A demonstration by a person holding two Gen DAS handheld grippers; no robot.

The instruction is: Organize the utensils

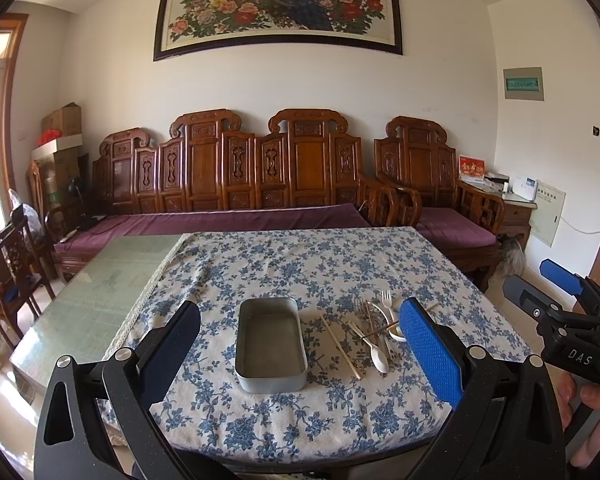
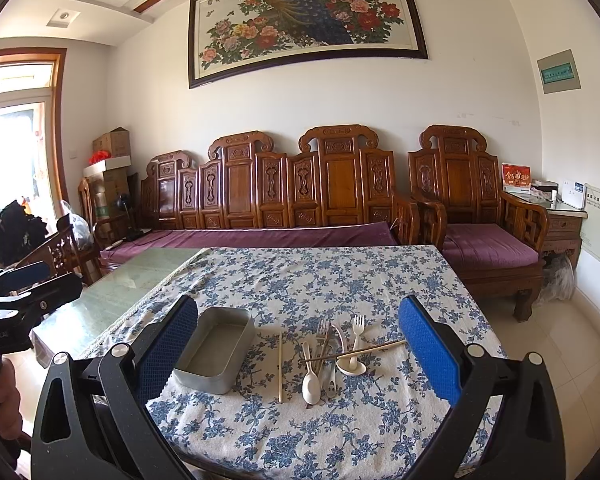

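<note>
An empty rectangular metal tin (image 1: pixel 272 383) (image 2: pixel 204 380) rests on the blue floral tablecloth. To its right lies one pale chopstick (image 1: pixel 340 346) (image 2: pixel 280 368). Beyond that is a loose pile of utensils (image 1: pixel 374 332): a white spoon (image 2: pixel 311 384), a white fork (image 2: pixel 358 326), a metal fork (image 2: pixel 323 330), and a second chopstick (image 2: pixel 356 352) lying across them. My left gripper (image 1: pixel 300 306) (image 2: pixel 32 280) hovers open before the tin, holding nothing. Off the table's right side, my right gripper (image 2: pixel 300 308) (image 1: pixel 540 286) is open, facing the pile from the near edge.
The tablecloth (image 1: pixel 320 264) covers the right part of a glass-topped table (image 1: pixel 100 292). A carved wooden sofa (image 1: pixel 236 168) with purple cushions runs behind it, and wooden chairs (image 1: pixel 8 276) stand at the left. A person's hand (image 1: pixel 596 412) holds the right gripper's handle.
</note>
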